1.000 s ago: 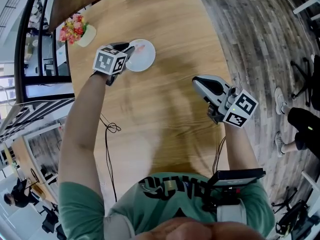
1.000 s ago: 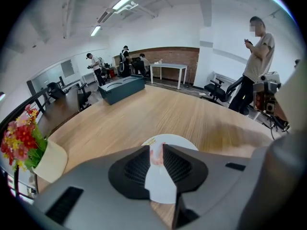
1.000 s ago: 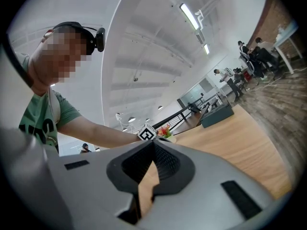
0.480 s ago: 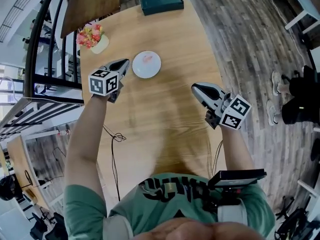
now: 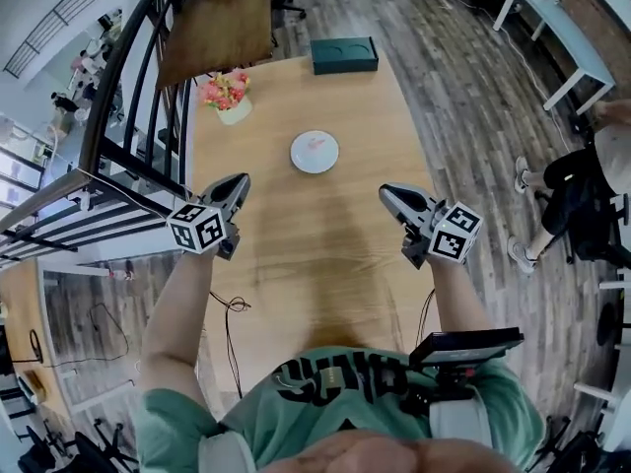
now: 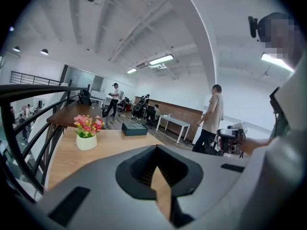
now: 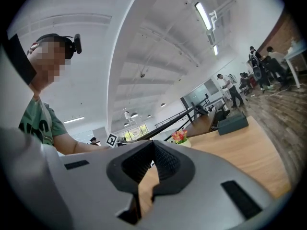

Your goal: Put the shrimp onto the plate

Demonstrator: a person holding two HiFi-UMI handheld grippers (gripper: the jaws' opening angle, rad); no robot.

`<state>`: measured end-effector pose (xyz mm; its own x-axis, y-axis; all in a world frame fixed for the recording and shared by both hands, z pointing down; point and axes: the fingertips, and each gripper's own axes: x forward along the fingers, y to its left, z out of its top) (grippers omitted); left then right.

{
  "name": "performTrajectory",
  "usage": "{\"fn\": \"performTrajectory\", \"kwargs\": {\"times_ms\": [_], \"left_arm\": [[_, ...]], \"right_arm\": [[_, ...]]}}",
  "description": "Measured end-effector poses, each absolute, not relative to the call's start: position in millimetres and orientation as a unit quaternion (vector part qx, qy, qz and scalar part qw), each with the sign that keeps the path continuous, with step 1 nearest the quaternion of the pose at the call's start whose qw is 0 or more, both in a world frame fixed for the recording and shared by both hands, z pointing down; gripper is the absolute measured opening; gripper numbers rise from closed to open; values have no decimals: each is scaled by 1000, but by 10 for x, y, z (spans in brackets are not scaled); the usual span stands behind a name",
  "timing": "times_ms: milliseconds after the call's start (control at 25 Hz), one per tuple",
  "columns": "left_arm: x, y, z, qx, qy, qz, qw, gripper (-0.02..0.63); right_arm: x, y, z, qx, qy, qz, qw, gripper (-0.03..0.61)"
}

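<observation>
In the head view, the shrimp [image 5: 317, 143] lies on the white plate [image 5: 306, 162] in the middle of the wooden table [image 5: 325, 264]; a pot of flowers [image 5: 229, 95] stands near the far left corner and a green box [image 5: 344, 54] sits at the far edge; the left gripper [image 5: 240, 181] and the right gripper [image 5: 386, 193] hang on the near side, well apart from the plate and from each other; in the left gripper view, the jaws are pressed together with nothing between them, and the flowers and box show beyond; in the right gripper view, those jaws also meet at the tips, empty, pointing along the table toward the flowers and box.
</observation>
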<state>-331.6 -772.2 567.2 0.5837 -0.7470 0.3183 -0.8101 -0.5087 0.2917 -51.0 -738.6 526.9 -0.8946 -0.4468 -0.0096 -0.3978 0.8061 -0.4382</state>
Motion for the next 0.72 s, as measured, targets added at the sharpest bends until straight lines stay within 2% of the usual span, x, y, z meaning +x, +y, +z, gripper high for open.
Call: {"fn": "performTrajectory", "kwargs": {"times_ms": [320, 720], "left_arm": [[-4217, -6334, 4994, 867, -461, 20, 187, 3], [-5139, -4603, 4635, 866, -480, 6, 137, 3]], "right_arm": [[-1137, -6663, 4783, -234, 946, -218, 57, 6], [-1888, -5872, 4395, -226, 954, -197, 31, 6]]}}
